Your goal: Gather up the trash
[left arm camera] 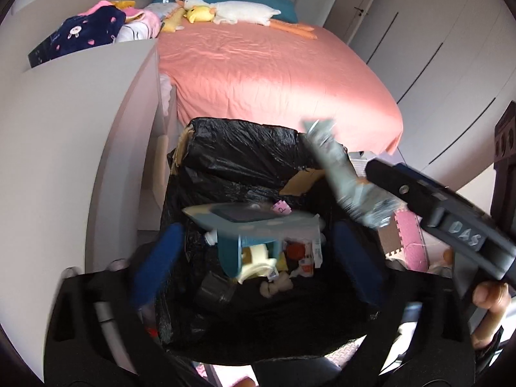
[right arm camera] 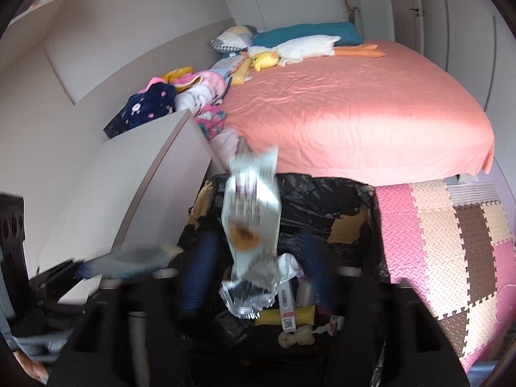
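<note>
Both grippers hang over a bin lined with a black bag (left arm camera: 245,151) that stands at the foot corner of the pink bed (left arm camera: 274,74). The left gripper (left arm camera: 254,251) has its blue fingers spread wide; a blurred flat blue-grey package (left arm camera: 254,219) is loose between them, above the trash inside. The right gripper (right arm camera: 258,274) is likewise wide, with a blurred white snack wrapper (right arm camera: 251,219) loose between its fingers over the bag.

Bed (right arm camera: 354,106) with pink sheet, yellow plush (right arm camera: 265,60) and pillows (right arm camera: 306,34) on it; foam floor mat (right arm camera: 451,242) beside.
</note>
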Demonstrator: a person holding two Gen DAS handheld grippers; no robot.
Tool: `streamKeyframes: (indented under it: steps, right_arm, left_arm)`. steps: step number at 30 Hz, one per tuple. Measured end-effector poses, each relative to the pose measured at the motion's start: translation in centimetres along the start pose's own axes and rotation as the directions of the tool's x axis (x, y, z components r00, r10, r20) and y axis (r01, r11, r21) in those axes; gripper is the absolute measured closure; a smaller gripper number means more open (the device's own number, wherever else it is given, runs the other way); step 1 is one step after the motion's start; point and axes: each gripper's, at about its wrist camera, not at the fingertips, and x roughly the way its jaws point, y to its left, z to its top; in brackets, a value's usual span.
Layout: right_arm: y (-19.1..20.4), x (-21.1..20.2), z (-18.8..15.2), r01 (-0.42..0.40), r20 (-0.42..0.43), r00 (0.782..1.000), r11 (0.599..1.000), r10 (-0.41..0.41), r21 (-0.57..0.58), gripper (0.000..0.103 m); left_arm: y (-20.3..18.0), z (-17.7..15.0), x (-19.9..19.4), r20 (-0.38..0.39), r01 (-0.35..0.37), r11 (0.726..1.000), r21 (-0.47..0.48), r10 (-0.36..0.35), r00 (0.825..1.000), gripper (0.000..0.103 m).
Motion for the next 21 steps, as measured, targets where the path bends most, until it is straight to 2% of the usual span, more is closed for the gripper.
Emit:
streamKeyframes:
  steps: [2, 7, 21]
  right_arm:
    - [-0.13, -0.20, 0.05, 0.001, 0.009, 1.000, 1.000, -0.001, 0.008, 0.018]
    - [-0.67, -0.02, -0.07, 0.002, 0.003, 1.000, 1.000, -0.002, 0.022, 0.018]
    - [-0.85, 0.17, -0.24, -0.004, -0.004, 1.000, 1.000, 0.004, 0.028, 0.018]
  left_arm:
    - [0.07, -0.12, -0.38, 0.027, 0.004, 1.000, 0.004, -0.004, 1.000, 0.006]
    - [0.55, 0.18, -0.44, 0.029, 0.027, 0.999, -0.034, -0.026, 0.999, 0.006]
    - [0.05, 0.04, -0.90, 0.042, 0.021, 1.000, -0.007, -0.020, 0.999, 0.006]
